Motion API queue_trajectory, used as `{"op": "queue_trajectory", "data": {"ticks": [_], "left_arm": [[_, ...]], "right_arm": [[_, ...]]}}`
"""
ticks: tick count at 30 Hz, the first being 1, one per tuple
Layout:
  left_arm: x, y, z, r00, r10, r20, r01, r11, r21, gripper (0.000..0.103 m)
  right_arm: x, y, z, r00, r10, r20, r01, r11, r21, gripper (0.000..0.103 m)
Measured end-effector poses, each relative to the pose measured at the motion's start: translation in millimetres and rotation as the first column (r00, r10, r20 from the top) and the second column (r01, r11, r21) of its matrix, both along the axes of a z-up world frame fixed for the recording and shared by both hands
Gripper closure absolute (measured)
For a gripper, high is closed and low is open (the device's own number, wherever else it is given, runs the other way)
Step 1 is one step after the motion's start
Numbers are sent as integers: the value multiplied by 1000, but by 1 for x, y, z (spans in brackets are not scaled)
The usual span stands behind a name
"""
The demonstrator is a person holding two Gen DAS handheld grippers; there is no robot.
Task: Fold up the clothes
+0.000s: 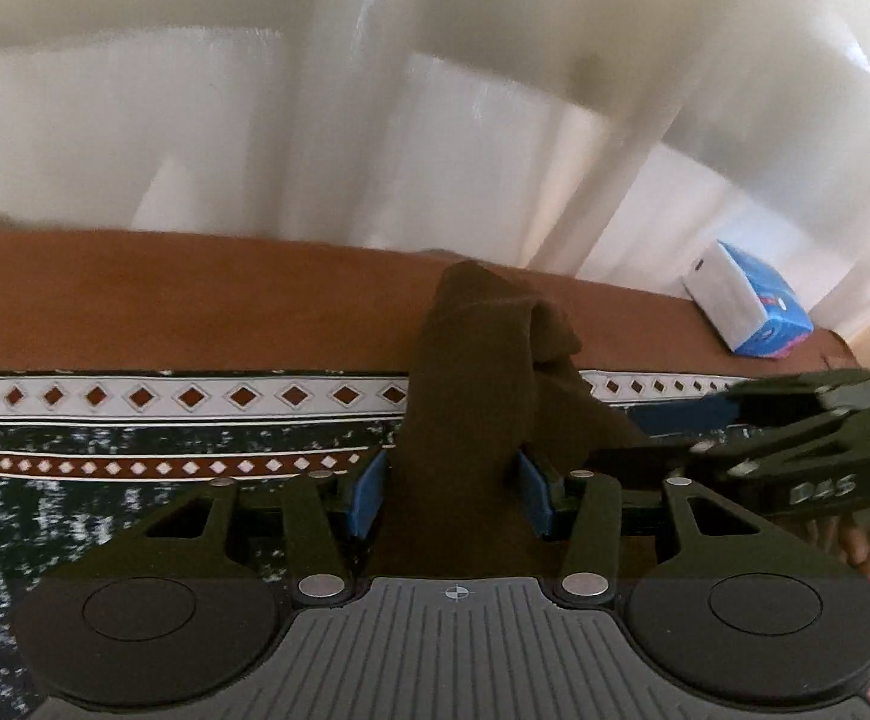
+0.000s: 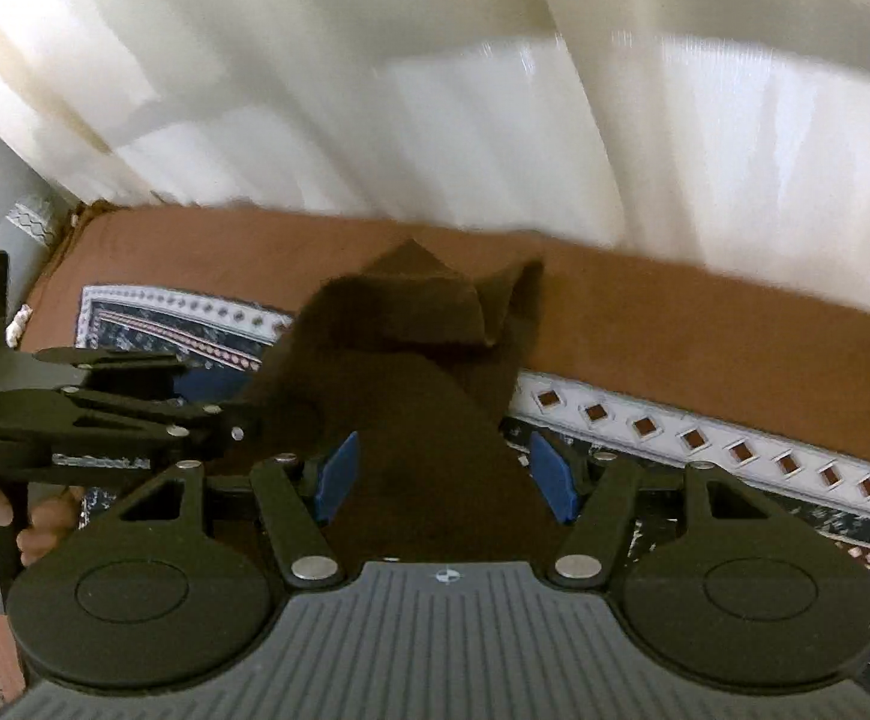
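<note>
A dark brown garment (image 1: 483,396) hangs bunched between the blue pads of my left gripper (image 1: 452,492), which is shut on it and holds it above the bed. In the right wrist view the same brown garment (image 2: 423,396) runs between the blue pads of my right gripper (image 2: 444,477), shut on it too. Each gripper shows in the other's view: the right one (image 1: 795,450) at the right, the left one (image 2: 105,420) at the left, close beside each other.
A bedspread with a brown border (image 1: 195,300) and a dark patterned centre with a white diamond band (image 2: 705,432) lies below. White curtains (image 1: 375,120) hang behind. A blue and white tissue pack (image 1: 747,306) sits at the bed's far right.
</note>
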State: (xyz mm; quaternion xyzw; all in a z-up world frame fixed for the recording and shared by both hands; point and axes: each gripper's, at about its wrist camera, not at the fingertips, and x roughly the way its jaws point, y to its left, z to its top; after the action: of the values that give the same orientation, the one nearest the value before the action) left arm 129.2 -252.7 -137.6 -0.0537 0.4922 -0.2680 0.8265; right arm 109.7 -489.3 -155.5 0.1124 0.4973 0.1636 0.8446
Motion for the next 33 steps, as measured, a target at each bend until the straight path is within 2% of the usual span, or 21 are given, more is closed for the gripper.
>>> {"op": "queue_trajectory", "data": {"ticks": [1,3,6,9,12,13,14,16,18,19,21,23,25,29,33], "left_arm": [[1,-1,-1,1000,3,-13,-3,1000,-4,101],[-1,-3,5,1000,8,10,-8,1000,-17,102],[-3,-9,31,993,40,113,-32,997,-72,103],[0,-21,49,978,75,193,-53,992,-116,102],[6,-42,42,974,75,216,-61,996,-72,96],[8,-48,33,975,78,207,-71,997,-42,75],[11,-51,26,978,84,192,-83,996,-14,61],[16,-50,13,982,104,155,-111,993,38,55],[20,-45,6,984,125,127,-134,989,63,55],[20,-36,11,981,142,131,-147,989,33,51],[21,-13,26,971,185,153,-183,983,-30,41],[26,6,37,967,200,159,-193,980,-55,40],[31,19,37,979,167,120,-162,986,-48,40],[29,26,17,998,64,23,-64,998,6,40],[25,16,-2,999,43,-23,-44,999,-8,40]], "right_arm": [[4,0,-5,1000,5,-30,-4,1000,5,48],[6,-3,-8,997,28,-70,-25,999,39,92],[-6,-12,16,999,3,47,-4,1000,15,94],[-20,-28,40,984,-44,171,41,999,25,94],[-32,-44,44,973,-86,213,76,996,54,94],[-34,-48,39,975,-97,201,90,995,43,94],[-35,-50,34,976,-106,188,103,994,30,93],[-33,-52,20,984,-113,141,115,993,-10,88],[-29,-54,7,990,-107,86,111,993,-42,75],[-29,-55,7,991,-102,83,107,993,-52,71],[-30,-59,13,988,-105,115,110,993,-38,57],[-26,-65,21,981,-128,143,131,991,-11,47],[-12,-72,19,976,-178,124,176,984,30,46],[16,-83,9,960,-274,60,266,957,119,46],[41,-86,-18,936,-351,-38,353,929,115,46]]}}
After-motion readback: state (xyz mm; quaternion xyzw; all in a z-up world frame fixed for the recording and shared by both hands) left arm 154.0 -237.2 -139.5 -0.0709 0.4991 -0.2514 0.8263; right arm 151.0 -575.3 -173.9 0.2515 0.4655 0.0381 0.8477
